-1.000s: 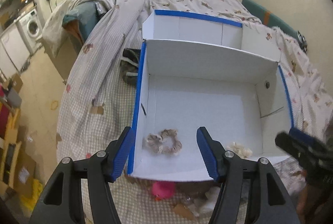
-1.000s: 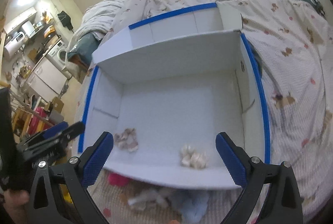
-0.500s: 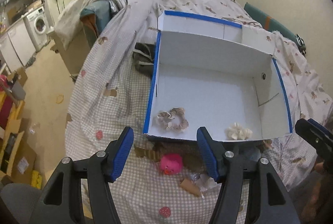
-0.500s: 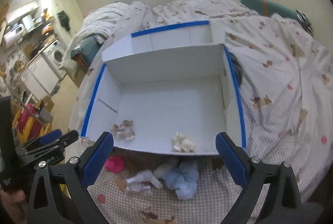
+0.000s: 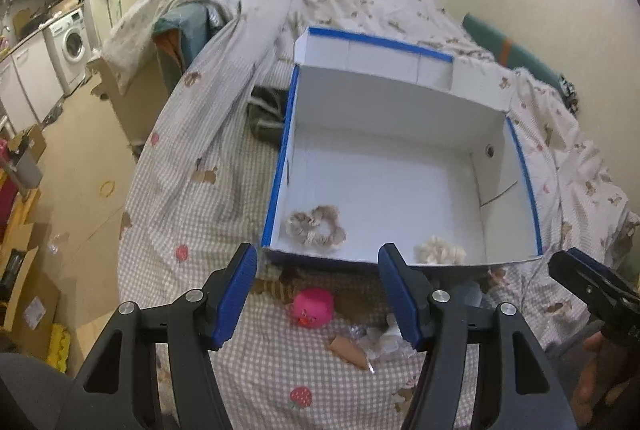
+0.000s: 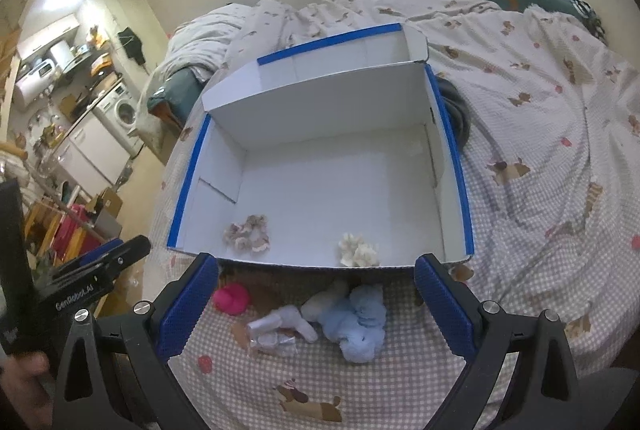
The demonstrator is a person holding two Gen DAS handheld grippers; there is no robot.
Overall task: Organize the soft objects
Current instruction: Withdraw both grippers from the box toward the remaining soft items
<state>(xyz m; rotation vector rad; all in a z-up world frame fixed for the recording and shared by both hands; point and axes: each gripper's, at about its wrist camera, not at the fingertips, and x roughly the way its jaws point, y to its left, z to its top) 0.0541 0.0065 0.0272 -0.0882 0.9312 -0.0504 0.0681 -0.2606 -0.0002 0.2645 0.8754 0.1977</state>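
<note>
Partly hidden: clear wrapper (image 5: 370, 344).

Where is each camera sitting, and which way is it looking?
Left wrist: rides on the left gripper, looks forward and down at the white box on the bed; its own open blue-tipped fingers show, plus the right gripper at the right edge.
Right wrist: rides on the right gripper, same facing; open fingers show, the left gripper at left.
Shared: box, beige scrunchie, cream scrunchie, pink toy.
</note>
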